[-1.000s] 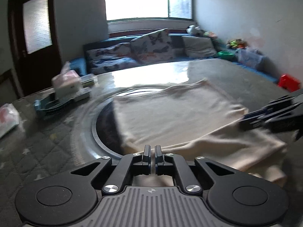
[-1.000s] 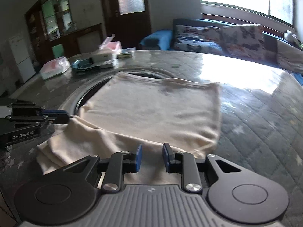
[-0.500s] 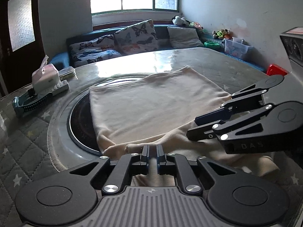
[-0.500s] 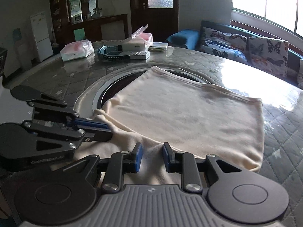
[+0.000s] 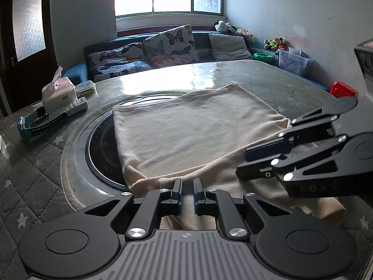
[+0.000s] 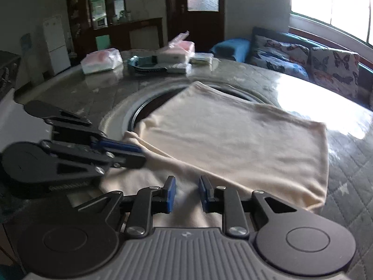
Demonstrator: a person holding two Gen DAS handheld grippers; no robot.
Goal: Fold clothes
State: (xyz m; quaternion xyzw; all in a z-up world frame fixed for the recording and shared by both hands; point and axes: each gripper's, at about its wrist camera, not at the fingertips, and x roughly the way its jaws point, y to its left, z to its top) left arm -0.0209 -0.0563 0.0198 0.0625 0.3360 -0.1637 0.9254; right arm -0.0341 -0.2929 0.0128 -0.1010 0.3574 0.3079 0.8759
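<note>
Cream garment (image 5: 186,128), knit, part-folded: it lies flat ahead of both tongs on the quilted table cover (image 5: 35,175), its far part over the dark round inset (image 5: 100,149) in the table. Its long axis runs across, from one tong to the other. The near edge is bunched under the tips.

Left gripper (image 5: 186,191): jaws almost together, a ridge of the near hem pinched between them, so grasping cloth. Right gripper (image 6: 186,193): jaws a little apart with fabric bulging up between the blue pads; looks clenched on the hem, though pad contact is not fully clear.

Both hold the same near edge, side by side, about equally near. Judgement: the next fold goes forward, away from both tongs.

Beyond the left tong: tissue box (image 5: 59,92), remote (image 5: 77,105), teal strap (image 5: 39,124).
</note>
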